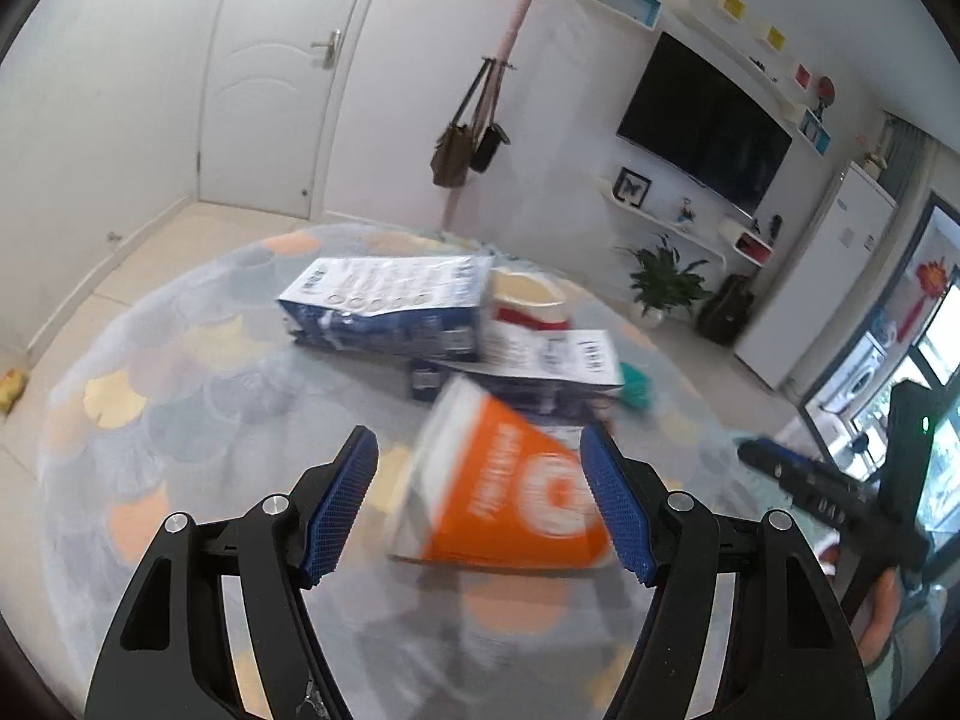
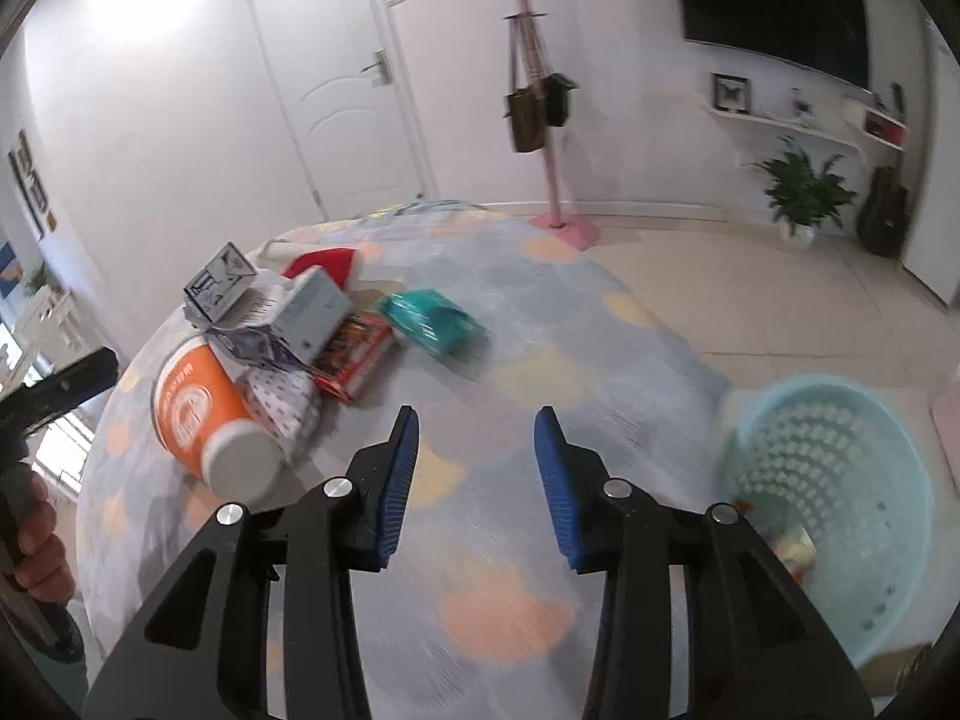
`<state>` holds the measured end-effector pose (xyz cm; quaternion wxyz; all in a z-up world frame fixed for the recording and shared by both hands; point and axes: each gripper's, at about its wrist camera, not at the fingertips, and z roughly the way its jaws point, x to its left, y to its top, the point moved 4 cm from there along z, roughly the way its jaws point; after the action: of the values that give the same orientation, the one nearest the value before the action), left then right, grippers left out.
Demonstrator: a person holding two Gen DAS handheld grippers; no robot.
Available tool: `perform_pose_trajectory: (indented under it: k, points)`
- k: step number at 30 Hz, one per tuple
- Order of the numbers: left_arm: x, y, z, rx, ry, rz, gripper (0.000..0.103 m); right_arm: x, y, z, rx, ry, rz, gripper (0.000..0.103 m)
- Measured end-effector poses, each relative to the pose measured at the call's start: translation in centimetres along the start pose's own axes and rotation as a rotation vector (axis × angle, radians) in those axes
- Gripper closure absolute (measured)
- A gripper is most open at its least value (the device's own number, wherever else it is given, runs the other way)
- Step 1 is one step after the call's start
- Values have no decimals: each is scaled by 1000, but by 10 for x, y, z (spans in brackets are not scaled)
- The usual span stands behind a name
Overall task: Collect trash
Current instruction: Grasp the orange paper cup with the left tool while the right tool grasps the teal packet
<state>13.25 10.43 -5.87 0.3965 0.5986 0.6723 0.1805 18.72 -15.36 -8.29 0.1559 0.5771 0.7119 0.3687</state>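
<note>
The orange paper cup (image 1: 510,492) lies on its side on the patterned rug (image 1: 180,360) beside the pile of cartons (image 1: 390,312); it is judged light, thin-walled and easily crushed, best pinched gently across its body. It is framed by the left claw (image 1: 480,504), angled downward, released and not yet touching, while the right claw (image 2: 477,480), empty and partly parted, is aimed downward at bare rug beside the blue basket (image 2: 828,480).

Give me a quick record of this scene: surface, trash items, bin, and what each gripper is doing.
surface: patterned rug
trash: orange cup on its side, blue-white cartons, teal wrapper, red packet
bin: light blue basket, something already inside
left gripper: open, orange cup lying ahead between the fingers
right gripper: open, nothing between the fingers
</note>
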Motion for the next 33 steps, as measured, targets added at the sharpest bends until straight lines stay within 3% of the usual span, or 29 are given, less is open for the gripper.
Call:
perform_pose_trajectory:
  k: [2,6,8,15,20,23,25,33]
  points:
    - [15,1,9,30,-20,-14,35,6,9,10,-19,-23,-23,66]
    - [21,-2,30,110,-164,-51,36,22,26,43,-1,-33,-63,65]
    - [18,-5,38,141,-195,-40,37,23,29,58,21,-39,-54,65]
    - [-2,-23,38,198,-275,35,68,23,33,82,43,0,-17,65]
    - [-15,-42,28,205,-314,57,68,20,27,81,27,20,-8,65]
    - [-15,-45,26,177,-224,76,62,17,27,74,-9,29,12,65]
    - [-12,-50,21,153,-141,114,46,14,25,70,-22,28,14,65]
    - [-19,-62,21,204,-226,82,47,11,24,67,-41,33,20,65]
